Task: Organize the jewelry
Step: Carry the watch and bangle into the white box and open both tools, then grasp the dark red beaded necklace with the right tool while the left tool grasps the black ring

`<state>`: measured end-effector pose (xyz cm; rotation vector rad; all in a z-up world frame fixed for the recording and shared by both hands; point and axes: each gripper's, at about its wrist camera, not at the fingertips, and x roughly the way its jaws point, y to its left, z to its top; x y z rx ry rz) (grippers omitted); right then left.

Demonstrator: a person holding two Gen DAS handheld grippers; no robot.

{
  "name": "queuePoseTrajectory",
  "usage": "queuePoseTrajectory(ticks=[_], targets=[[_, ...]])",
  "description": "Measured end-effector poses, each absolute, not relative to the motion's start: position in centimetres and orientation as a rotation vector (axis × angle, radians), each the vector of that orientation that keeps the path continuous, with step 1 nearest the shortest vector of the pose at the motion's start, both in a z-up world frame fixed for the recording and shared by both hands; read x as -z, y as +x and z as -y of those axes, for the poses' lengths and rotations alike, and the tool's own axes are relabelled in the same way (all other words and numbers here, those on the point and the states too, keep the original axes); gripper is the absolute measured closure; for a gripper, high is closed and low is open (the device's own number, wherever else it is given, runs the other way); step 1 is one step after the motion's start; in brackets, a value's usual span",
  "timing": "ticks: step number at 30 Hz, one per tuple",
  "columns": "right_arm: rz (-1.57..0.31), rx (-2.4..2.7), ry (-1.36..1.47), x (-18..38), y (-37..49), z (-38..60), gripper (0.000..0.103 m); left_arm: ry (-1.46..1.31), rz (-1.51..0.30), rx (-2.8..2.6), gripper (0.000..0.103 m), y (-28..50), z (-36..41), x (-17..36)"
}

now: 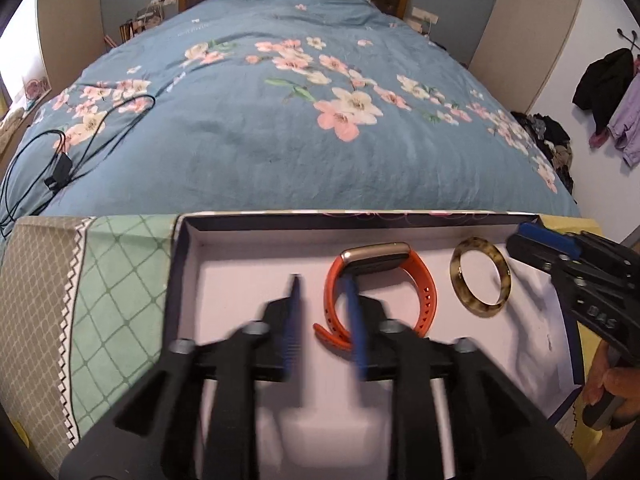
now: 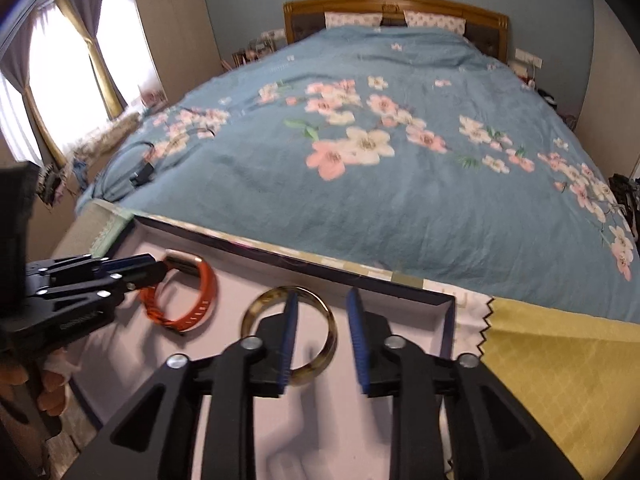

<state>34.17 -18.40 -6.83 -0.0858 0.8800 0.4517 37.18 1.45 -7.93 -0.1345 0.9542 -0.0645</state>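
Jaws of both our grippers stand apart, empty — left gripper (image 1: 324, 280) over the orange smartwatch (image 1: 416, 280), right gripper (image 2: 322, 294) over the tortoiseshell bangle (image 2: 256, 308) — inside the box (image 1: 256, 224).

Only partly legible lettering on the right claw (image 1: 532, 245)
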Motion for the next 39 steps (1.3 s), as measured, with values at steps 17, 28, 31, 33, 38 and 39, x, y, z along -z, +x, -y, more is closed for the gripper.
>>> queuePoseTrajectory(ticks=[17, 28, 31, 33, 38, 39], targets=[[-0.754, -0.634, -0.101, 4.5, 17.6, 22.9, 0.054, -0.094, -0.657, 0.167, 0.037, 20.2, -3.8, 2.0], [-0.847, -0.602, -0.02, 7.6, 10.9, 25.7, 0.08, -0.1, -0.649, 0.217, 0.036, 13.1, -3.1, 4.2], [-0.88, -0.568, -0.012, 8.6, 10.2, 26.2, 0.08, -0.12, -0.64, 0.24, 0.036, 11.7, -3.1, 4.7], [-0.897, -0.552, 0.025, 9.2, 10.3, 26.6, 0.08, -0.12, -0.636, 0.244, 0.036, 11.3, -3.1, 4.9], [-0.923, -0.541, 0.078, 10.4, 10.6, 26.9, 0.081, -0.121, -0.644, 0.262, 0.035, 10.4, -2.8, 5.2], [-0.926, -0.535, 0.074, 10.5, 10.7, 26.8, 0.082, -0.121, -0.649, 0.264, 0.035, 10.3, -2.7, 5.3]])
